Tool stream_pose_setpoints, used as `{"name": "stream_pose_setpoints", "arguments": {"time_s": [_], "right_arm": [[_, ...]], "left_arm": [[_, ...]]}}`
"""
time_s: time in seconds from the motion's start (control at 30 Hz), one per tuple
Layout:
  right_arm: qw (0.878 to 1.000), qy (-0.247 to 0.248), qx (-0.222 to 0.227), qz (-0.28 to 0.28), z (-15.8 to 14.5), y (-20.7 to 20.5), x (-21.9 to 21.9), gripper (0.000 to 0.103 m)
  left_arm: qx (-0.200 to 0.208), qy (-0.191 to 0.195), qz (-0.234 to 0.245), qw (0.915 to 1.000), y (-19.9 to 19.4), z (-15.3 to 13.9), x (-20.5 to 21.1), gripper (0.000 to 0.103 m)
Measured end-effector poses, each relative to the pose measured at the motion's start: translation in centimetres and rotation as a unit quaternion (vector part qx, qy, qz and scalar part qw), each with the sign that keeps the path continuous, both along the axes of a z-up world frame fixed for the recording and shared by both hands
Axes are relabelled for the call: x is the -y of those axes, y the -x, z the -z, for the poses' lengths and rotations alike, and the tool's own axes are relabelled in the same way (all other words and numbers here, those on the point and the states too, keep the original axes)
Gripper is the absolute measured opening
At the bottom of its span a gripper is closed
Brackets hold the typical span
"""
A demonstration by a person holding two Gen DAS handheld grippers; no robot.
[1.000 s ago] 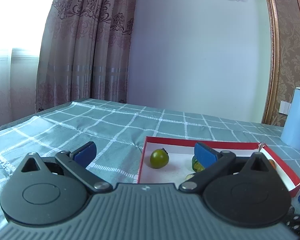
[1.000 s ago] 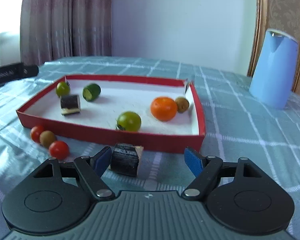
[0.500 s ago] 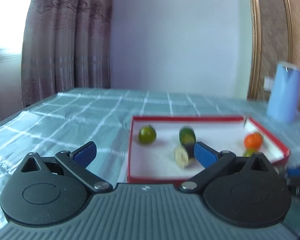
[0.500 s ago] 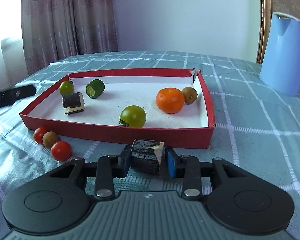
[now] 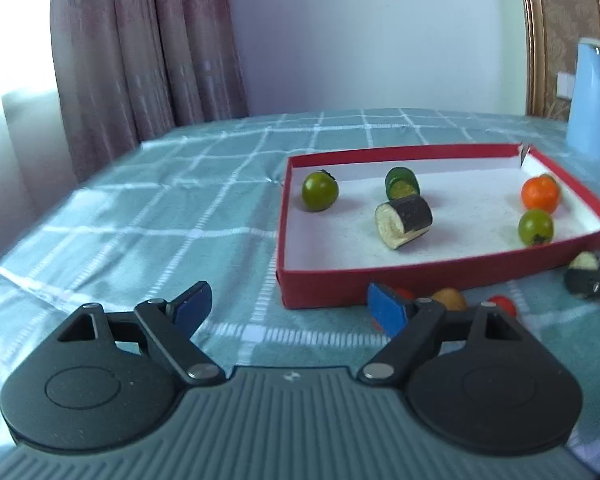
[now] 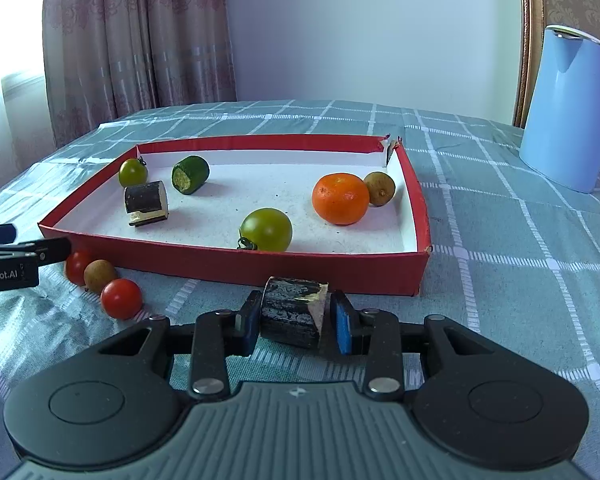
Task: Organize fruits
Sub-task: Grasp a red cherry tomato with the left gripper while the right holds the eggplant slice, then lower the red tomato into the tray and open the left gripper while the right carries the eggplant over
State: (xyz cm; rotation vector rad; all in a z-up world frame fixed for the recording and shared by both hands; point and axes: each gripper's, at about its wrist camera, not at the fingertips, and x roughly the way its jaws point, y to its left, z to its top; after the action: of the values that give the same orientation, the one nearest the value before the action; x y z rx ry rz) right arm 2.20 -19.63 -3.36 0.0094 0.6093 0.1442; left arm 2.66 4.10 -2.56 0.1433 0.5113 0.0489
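Dark-skinned vegetable chunk [image 6: 294, 312] sits clamped in your right gripper [image 6: 296, 322] before the red tray [image 6: 228, 266]. Your left gripper [image 5: 288, 308] is closing, nothing between its fingers [image 5: 386, 312].

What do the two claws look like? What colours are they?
Both look alike. The left claw and the right claw each have a grey ribbed body, two round black discs with thin circles on them, black link arms with silver pins, and blue pads at the tips. White lettering shows on the left claw's side. No hands or sleeves show.
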Motion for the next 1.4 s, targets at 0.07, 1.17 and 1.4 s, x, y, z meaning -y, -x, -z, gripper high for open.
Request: {"name": "stream_pose_setpoints", "arguments": {"time_s": [0.07,1.17,1.4], "right_arm": [[1.0,0.002,0.0,0.0,0.0,0.0,-0.1,0.036],[1.0,0.004,0.0,0.0,0.1,0.0,-0.2,0.035],[1.0,-0.002,0.002,0.006,0.0,0.0,0.1,0.033]], "left_arm": [[0.009,-0.04,-0.017,0.999,0.3,0.2,1.0,0.083],[-0.043,0.053,0.134,0.9886,-0.7,1.1,1.4,0.027],[-0.039,0.06,0.132,0.9887,-0.4,1.0,1.2,0.022]]}}
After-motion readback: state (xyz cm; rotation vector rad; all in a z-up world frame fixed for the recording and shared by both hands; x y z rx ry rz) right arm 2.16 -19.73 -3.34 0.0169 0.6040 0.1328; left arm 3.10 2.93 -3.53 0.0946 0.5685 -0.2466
